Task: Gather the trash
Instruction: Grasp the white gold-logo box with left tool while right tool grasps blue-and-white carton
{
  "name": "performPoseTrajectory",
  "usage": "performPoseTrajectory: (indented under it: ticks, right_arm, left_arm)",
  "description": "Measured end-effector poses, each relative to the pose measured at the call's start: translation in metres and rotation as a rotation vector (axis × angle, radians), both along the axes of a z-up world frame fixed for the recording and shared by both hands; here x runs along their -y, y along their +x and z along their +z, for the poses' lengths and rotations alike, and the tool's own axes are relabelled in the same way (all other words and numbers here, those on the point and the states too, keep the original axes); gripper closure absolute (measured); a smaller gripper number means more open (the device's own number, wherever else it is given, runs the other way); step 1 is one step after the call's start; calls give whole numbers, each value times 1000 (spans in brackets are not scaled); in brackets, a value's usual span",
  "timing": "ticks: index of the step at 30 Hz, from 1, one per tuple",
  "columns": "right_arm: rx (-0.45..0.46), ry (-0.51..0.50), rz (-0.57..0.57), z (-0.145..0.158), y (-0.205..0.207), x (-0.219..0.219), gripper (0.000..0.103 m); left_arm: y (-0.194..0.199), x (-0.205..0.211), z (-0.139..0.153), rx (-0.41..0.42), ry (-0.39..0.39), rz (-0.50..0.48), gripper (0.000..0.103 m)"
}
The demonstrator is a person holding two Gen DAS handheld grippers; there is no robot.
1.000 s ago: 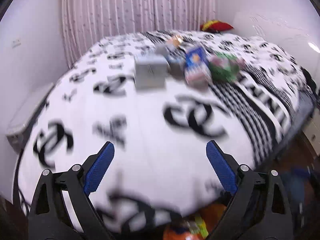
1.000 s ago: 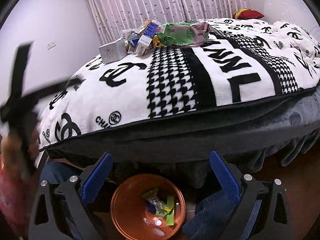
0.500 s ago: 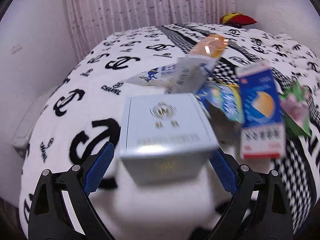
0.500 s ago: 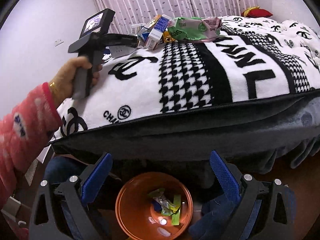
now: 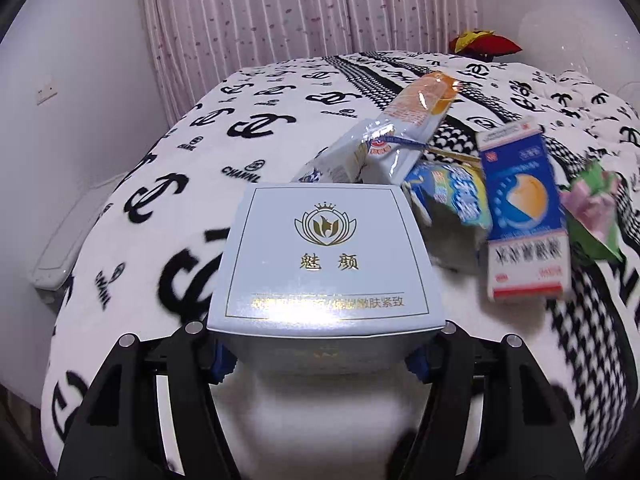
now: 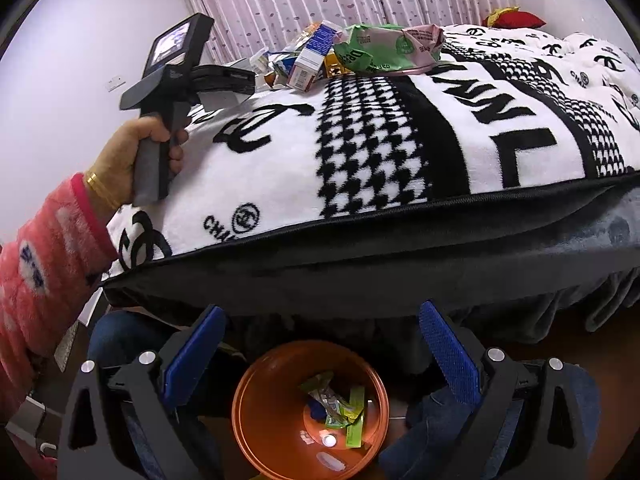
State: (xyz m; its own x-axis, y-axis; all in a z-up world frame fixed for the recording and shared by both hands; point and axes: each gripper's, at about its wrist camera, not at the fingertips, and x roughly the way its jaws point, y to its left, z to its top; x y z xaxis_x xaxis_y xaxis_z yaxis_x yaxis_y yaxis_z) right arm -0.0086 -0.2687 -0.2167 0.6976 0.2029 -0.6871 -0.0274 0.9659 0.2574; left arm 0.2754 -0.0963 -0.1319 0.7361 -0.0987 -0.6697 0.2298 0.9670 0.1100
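Note:
In the left wrist view a pale blue square box (image 5: pixel 326 264) with a gold crest lies on the bed, and my left gripper (image 5: pixel 320 356) has a finger on each side of it, touching its near corners. Behind it lie a blue-and-white carton (image 5: pixel 520 216), crumpled blue wrappers (image 5: pixel 452 196), an orange-and-white bag (image 5: pixel 396 136) and a green-pink wrapper (image 5: pixel 596 208). My right gripper (image 6: pixel 320 356) is open and empty above an orange bin (image 6: pixel 272 400) on the floor, which holds several wrappers (image 6: pixel 336 404). The trash pile (image 6: pixel 360 50) shows on the bed.
The bed carries a white blanket with black logos (image 5: pixel 248 128). A red-yellow cushion (image 5: pixel 484 45) lies at the far side. A pink curtain (image 5: pixel 304 12) hangs behind. In the right wrist view the left gripper's handle (image 6: pixel 176 92) is held in a hand with a pink sleeve.
My left gripper moved forward over the bed to the pale blue box and closed its fingers against the box's sides. My right gripper stayed open above the orange bin.

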Motion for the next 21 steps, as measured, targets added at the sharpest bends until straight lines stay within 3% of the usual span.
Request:
performPoseTrajectory:
  ticks: [4, 11, 17, 21]
  right_arm:
    - [9, 1, 3, 6, -3, -5, 7]
    - [90, 67, -1, 35, 28, 5, 7]
    - [133, 96, -31, 61, 116, 15, 7]
    - [120, 221, -17, 63, 190, 22, 7]
  left_arm:
    - [-36, -14, 3, 23, 13, -29, 41]
    - [-127, -58, 6, 58, -49, -62, 41]
    - [-182, -95, -5, 63, -103, 1, 41]
    - [-198, -113, -6, 48, -125, 35, 41]
